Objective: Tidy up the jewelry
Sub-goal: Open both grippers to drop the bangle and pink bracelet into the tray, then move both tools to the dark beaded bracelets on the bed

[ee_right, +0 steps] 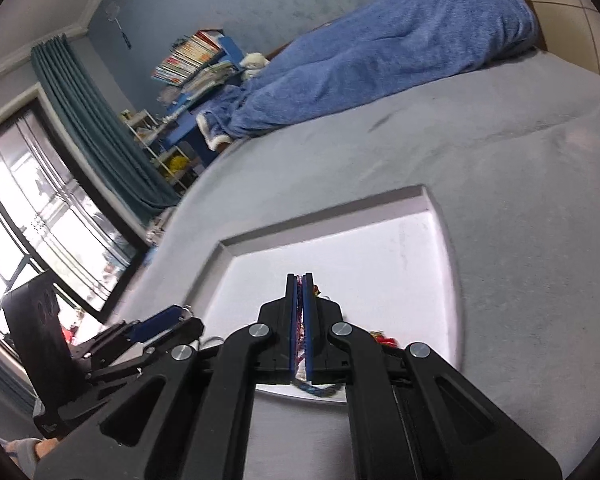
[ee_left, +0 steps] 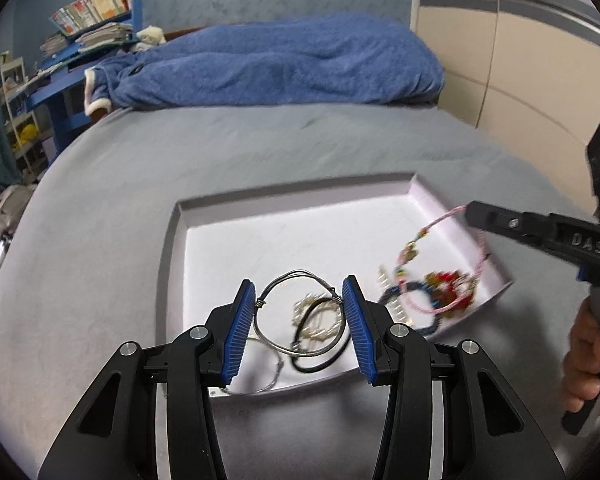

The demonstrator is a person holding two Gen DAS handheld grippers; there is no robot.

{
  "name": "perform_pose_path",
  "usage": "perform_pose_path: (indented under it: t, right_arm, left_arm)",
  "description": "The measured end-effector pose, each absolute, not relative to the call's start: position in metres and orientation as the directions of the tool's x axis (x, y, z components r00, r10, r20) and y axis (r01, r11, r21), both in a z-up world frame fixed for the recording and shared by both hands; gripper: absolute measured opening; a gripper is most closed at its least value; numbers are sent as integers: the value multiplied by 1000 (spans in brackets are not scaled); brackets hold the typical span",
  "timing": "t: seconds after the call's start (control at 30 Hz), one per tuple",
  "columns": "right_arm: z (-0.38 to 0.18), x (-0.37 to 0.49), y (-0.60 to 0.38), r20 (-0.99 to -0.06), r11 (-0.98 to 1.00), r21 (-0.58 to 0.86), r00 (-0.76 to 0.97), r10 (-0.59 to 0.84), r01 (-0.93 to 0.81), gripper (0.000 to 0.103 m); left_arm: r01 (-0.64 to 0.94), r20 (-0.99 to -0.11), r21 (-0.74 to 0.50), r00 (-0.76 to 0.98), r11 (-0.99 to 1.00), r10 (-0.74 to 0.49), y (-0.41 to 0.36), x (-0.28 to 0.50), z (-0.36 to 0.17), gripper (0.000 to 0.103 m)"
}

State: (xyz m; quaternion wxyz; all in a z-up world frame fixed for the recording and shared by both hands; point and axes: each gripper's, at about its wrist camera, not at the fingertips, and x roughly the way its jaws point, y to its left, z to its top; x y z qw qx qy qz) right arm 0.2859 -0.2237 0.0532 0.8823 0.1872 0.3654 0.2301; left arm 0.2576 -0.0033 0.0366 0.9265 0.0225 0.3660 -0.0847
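A shallow white tray (ee_left: 300, 232) lies on the grey bed and also shows in the right wrist view (ee_right: 340, 256). In it lie a silver wire bangle (ee_left: 288, 280), a black cord loop (ee_left: 320, 364), a pale bead bracelet (ee_left: 320, 320) and a heap of blue and red beaded pieces (ee_left: 440, 288). My left gripper (ee_left: 302, 300) is open, its blue pads either side of the silver bangle, low over the tray. My right gripper (ee_right: 300, 280) is shut on a pink bracelet (ee_left: 440, 224), lifting it above the tray's right side; its tip shows in the left wrist view (ee_left: 476, 212).
A rumpled blue blanket (ee_left: 280, 64) lies across the far end of the bed (ee_left: 120, 220). A blue desk with stacked books (ee_left: 92, 20) stands at the back left. A cream wardrobe (ee_left: 520, 60) is at the right. A window with teal curtains (ee_right: 100, 132) is left.
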Motion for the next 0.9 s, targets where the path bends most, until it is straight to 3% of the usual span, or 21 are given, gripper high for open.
perform_pose_path:
  t: [0.23, 0.37, 0.43, 0.67, 0.9]
  right_arm:
    - [43, 283, -217, -629, 881, 400, 623, 464, -252, 5]
    - [50, 277, -214, -625, 890, 366, 637, 451, -272, 25]
    - [55, 273, -213, -622, 893, 357, 643, 447, -275, 30]
    - [77, 245, -203, -607, 889, 324, 650, 458, -324, 50]
    - [88, 203, -182, -609, 867, 310, 619, 496, -390, 63]
  left_arm:
    - [165, -736, 8, 668, 986, -106, -1, 267, 15, 51]
    - [166, -709, 8, 696, 986, -112, 0, 261, 26, 65]
    - [173, -693, 13, 711, 985, -116, 0, 255, 35, 78]
    - [217, -673, 34, 727, 976, -138, 0, 217, 58, 85]
    - [227, -680, 18, 717, 974, -154, 19, 163, 66, 86]
